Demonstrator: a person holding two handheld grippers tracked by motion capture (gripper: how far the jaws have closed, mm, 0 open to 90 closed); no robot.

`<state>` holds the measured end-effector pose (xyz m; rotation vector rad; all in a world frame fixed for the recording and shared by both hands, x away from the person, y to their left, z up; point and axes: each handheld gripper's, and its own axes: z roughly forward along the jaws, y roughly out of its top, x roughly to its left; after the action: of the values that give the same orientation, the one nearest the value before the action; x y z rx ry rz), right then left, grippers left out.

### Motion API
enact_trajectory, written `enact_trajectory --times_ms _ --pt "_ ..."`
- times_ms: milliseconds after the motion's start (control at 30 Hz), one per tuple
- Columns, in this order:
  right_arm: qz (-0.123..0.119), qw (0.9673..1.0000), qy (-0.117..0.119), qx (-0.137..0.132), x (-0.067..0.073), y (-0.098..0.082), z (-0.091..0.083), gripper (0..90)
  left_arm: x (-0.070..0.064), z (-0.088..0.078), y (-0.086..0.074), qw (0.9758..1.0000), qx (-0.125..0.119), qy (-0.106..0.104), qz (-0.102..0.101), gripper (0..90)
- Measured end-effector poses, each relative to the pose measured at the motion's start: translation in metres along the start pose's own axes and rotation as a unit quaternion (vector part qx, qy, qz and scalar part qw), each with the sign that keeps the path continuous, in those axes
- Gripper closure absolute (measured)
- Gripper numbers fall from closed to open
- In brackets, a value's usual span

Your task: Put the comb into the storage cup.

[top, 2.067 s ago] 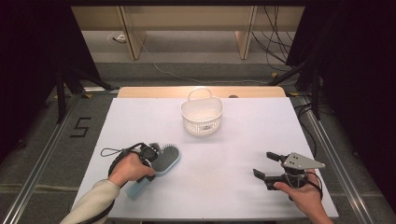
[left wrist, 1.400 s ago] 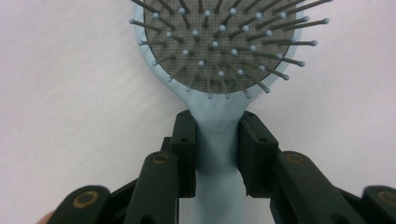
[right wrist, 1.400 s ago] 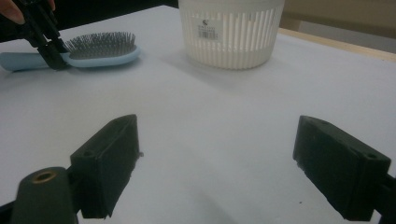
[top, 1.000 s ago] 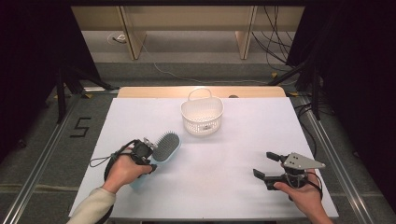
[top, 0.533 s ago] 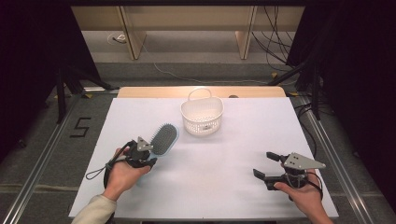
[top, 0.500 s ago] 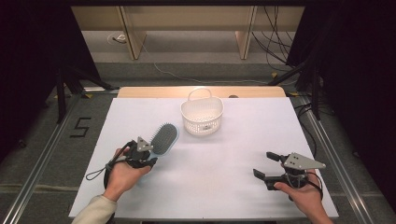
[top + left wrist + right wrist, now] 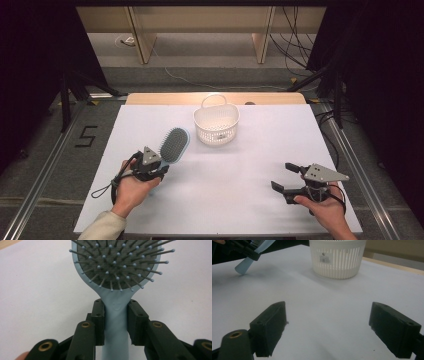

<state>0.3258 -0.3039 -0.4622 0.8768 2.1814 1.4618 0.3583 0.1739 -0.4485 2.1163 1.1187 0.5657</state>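
We have the left gripper (image 7: 159, 170) pinching the light-blue hairbrush (image 7: 174, 145) by its handle, the 2 pads (image 7: 98, 322) pressed on either side just below the head, and the brush is lifted off the white table (image 7: 240, 200) with its bristled head pointing toward 1 o'clock. The white basket (image 7: 216, 125) stands at about 1 o'clock from the brush, so we judge the best approach is to carry it high enough to clear the rim, keep the grip firm so the top-heavy head doesn't swing, and lower it head-first inside. The right gripper (image 7: 287, 177) rests at 5 o'clock on the table, jaws spread wide with nothing between them.
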Motion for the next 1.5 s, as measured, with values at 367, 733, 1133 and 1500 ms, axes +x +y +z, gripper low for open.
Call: enact_trajectory --times_ms 367,733,1133,1500 --pt "0.002 1.0000 0.001 -0.001 0.001 0.000 0.000 15.4 0.005 -0.003 0.001 0.9987 -0.038 -0.014 -0.031 69.8" --pt "0.000 1.0000 0.001 -0.001 0.001 0.000 0.000 15.4 0.007 -0.006 0.001 0.9972 -0.062 -0.005 -0.042 69.8" --pt "0.001 1.0000 0.001 -0.001 0.001 0.000 0.000 15.4 0.008 -0.010 0.003 0.9936 -0.102 -0.003 -0.047 69.8" --pt "0.001 1.0000 0.001 -0.001 0.001 0.000 0.000 15.4 0.009 -0.013 0.004 0.9895 -0.137 -0.005 -0.047 69.8"
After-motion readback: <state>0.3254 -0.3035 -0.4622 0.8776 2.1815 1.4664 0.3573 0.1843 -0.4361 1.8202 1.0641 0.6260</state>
